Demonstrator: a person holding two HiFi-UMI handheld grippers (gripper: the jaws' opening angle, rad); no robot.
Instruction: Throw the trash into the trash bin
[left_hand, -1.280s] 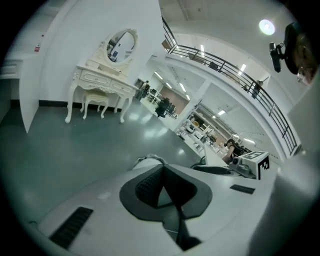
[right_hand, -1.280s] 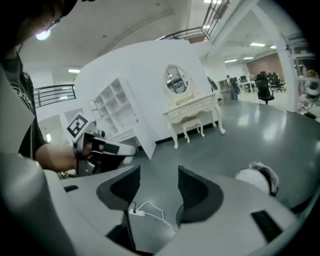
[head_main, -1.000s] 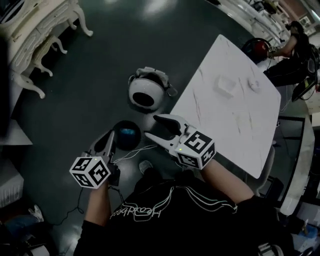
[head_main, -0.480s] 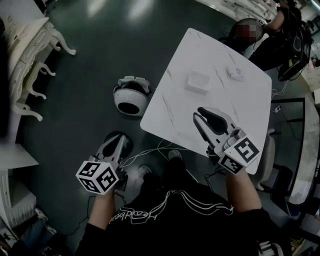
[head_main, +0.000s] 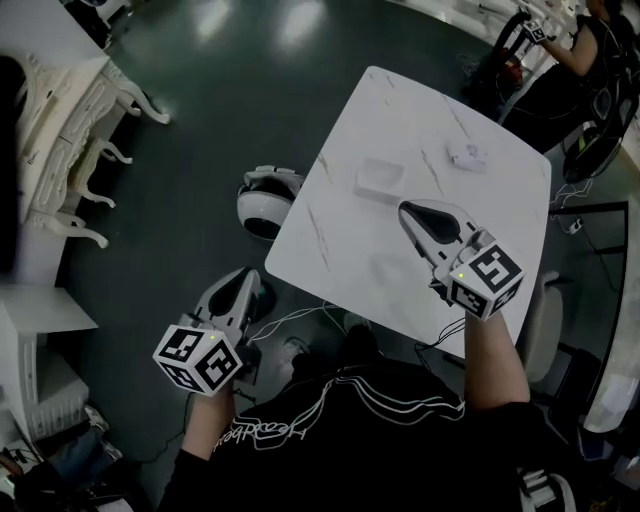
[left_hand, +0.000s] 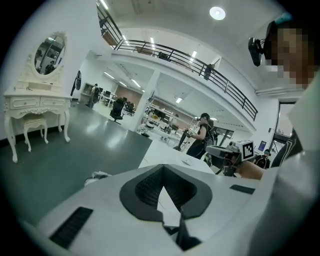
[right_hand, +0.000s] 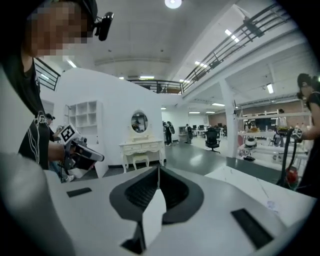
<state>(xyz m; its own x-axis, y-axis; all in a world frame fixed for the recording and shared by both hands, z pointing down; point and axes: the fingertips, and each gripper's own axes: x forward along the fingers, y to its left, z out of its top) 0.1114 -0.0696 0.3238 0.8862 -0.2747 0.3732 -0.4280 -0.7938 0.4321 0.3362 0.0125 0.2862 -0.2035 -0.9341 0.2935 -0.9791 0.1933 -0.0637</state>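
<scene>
Between the fingertips of the right gripper (head_main: 415, 212) there is nothing. Its own view shows the two tips meeting in a point, the jaws having just been closing on air, and it hangs above the white table (head_main: 330, 255). The left gripper (head_main: 247, 282) is likewise pressed together and empty, held over the dark floor off the table's near-left edge.

From the right tips, a flat pale piece of trash (head_main: 378, 178) lies on the tabletop at about eleven o'clock, near but untouched. A smaller crumpled scrap (head_main: 467, 155) sits at about one o'clock, further off. The trash bin (head_main: 262, 203), white and rounded with a dark mouth, stands on the floor at nine o'clock of the right gripper and twelve o'clock of the left, partly tucked under the table's edge. Neither piece is picked up, so the task looks barely begun.

With the jaws closed, a reach would probably only shove the flat piece along the smooth top, perhaps off the edge. It lies low, so the pads may scrape the table before catching it. The overhanging table edge could deflect a drop meant for the bin. Loose cables (head_main: 300, 318) by the feet might snag a step.
</scene>
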